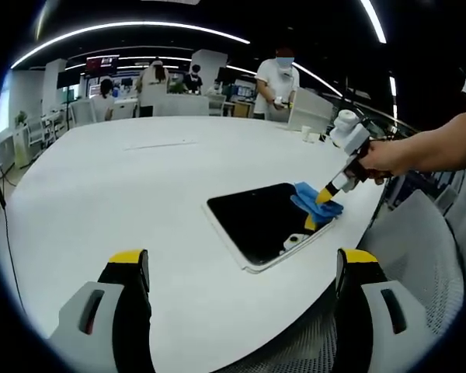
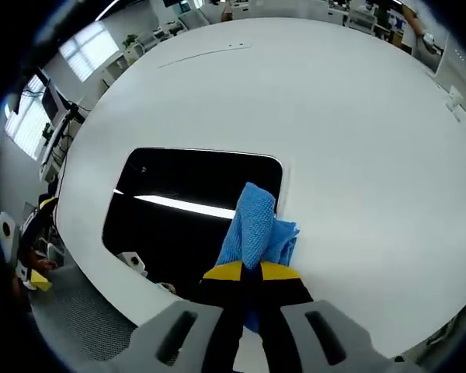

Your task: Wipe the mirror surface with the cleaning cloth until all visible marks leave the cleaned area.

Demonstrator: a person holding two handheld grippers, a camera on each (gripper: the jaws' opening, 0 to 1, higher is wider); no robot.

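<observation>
1. Nearest, in the left gripper view, the left gripper [image 1: 245,268] is seen with its yellow-tipped jaws spread wide apart, and nothing is held between them.
2. Below those jaws, the white table [image 1: 124,179] is shown, its near edge curving beside a grey mesh chair [image 1: 423,249].
3. Just beyond, the mirror [image 1: 264,221] is laid flat on the table near that edge; it is a dark rectangle with a pale frame and rounded corners.
4. At the mirror's far right corner, the blue cloth [image 1: 314,200] is pressed onto the glass by the right gripper [image 1: 326,196], which is held by a hand [image 1: 382,159] reaching in from the right.
5. In the right gripper view, the right gripper [image 2: 252,272] is seen with its jaws closed together on the cloth [image 2: 256,229], which is bunched and stands out ahead of the tips.
6. There the cloth is laid over the edge of the mirror [image 2: 186,210], partly on the glass and partly on the table [image 2: 334,116]; a bright ceiling light is reflected as a streak in the glass.
7. Farthest off, in the left gripper view, several people [image 1: 278,85] are seen standing and sitting at desks under long ceiling lights.
</observation>
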